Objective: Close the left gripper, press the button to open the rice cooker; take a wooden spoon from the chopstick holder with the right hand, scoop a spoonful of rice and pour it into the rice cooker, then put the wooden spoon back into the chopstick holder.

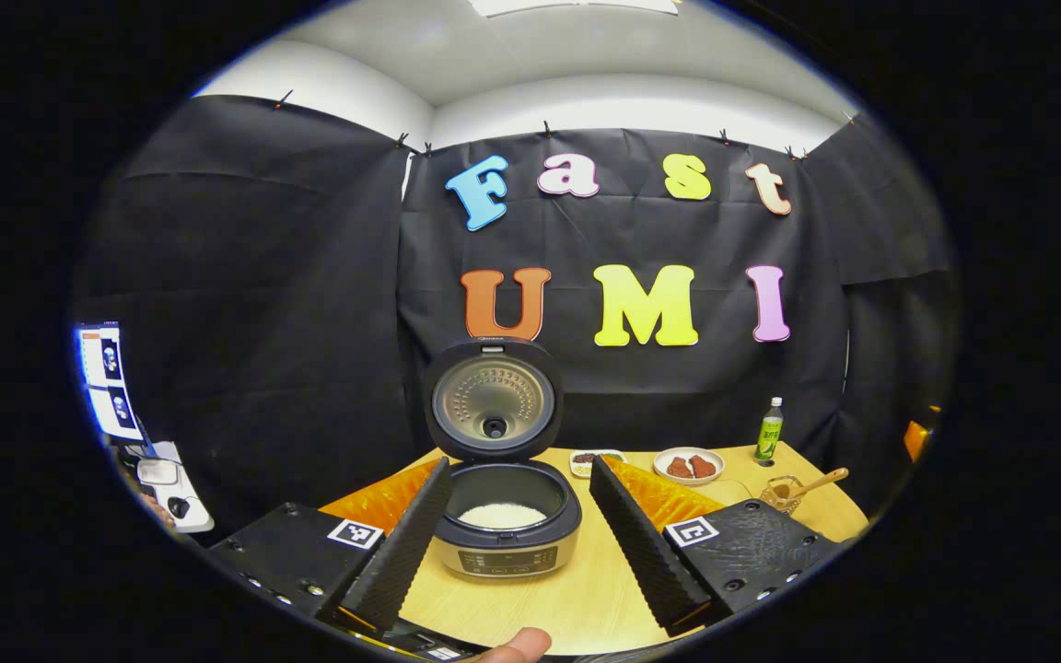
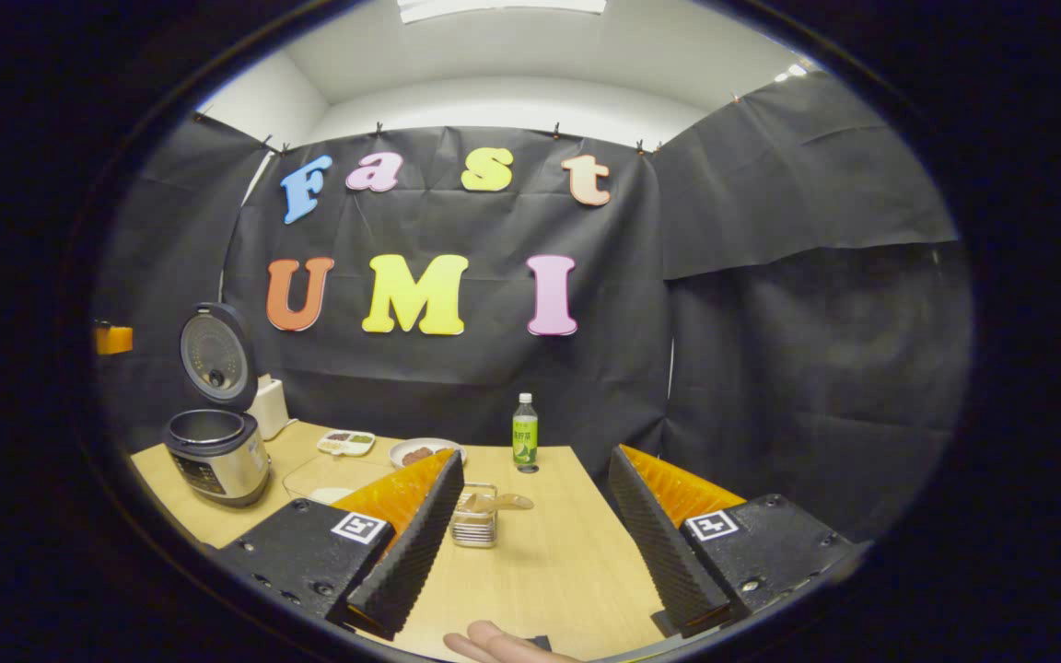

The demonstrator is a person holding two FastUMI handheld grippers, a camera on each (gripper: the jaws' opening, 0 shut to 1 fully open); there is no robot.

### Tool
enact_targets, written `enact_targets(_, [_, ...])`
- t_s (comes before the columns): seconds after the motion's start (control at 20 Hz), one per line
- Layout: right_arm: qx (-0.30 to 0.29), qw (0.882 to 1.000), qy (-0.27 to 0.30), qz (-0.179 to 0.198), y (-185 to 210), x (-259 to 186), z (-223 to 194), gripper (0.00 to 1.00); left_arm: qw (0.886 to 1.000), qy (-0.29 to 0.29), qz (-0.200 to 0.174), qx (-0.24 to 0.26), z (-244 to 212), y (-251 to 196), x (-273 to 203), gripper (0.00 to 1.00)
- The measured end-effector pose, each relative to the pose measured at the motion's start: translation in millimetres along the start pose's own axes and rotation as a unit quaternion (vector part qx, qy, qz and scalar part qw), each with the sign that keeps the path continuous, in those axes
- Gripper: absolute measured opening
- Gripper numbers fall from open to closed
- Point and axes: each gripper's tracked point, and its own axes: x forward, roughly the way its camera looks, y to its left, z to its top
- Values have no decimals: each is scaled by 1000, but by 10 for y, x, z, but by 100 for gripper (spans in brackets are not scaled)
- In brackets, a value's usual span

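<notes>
Left gripper view faces rice cooker [image 1: 504, 516] closely, right gripper view farther, rightward

We see a wooden table [image 2: 549, 552] set against black cloth walls [image 2: 770, 368] clipped up below a white wall [image 1: 586, 101], with a bright ceiling light [image 2: 503, 7] overhead.

Silver rice cooker [image 1: 505, 539], green bottle [image 1: 770, 433], tan wooden table [image 1: 567, 599]

Left hand-held gripper [image 1: 517, 529]: 2 ribbed wedge fingers w/ orange backing, black textured mounts, square b/w marker tag on each, small screws along edges. Right hand-held gripper [image 2: 540, 543]: same build, same tags & screws. Bare fingertip at near edge of both.
</notes>
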Motion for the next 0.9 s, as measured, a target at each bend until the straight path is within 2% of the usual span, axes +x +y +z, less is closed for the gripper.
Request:
enact_targets(0.15, [34, 999, 8, -9, -13, 187, -210, 100, 1000, -17, -3, -16, 14, 63, -214, 96])
enact_targets(0.25, [37, 999, 6, -1, 78, 327, -364, 99, 999, -35, 15, -17, -6, 178, -344, 96])
enact_targets(0.35, [25, 1000, 6, -4, 101, 497, -542, 99, 998, -44, 36, 10, -115, 235, -516, 96])
enact_targets(0.45, [26, 1000, 13, -1, 180, 634, -726, 100, 997, -50, 42, 30, -157, 222, -670, 94])
enact_targets(0.55, [26, 999, 30, -8, 191, 748, -952, 99, 998, -52, 30, 21, -162, 151, -770, 94])
enact_targets(0.7, [34, 998, 47, 6, 292, 896, -1188, 100, 998, -58, 10, 2, -126, 67, -875, 94])
enact_targets(0.9, [53, 997, 65, -5, 299, 1168, -1438, 99, 997, -75, -17, 2, -65, -18, -1024, 94])
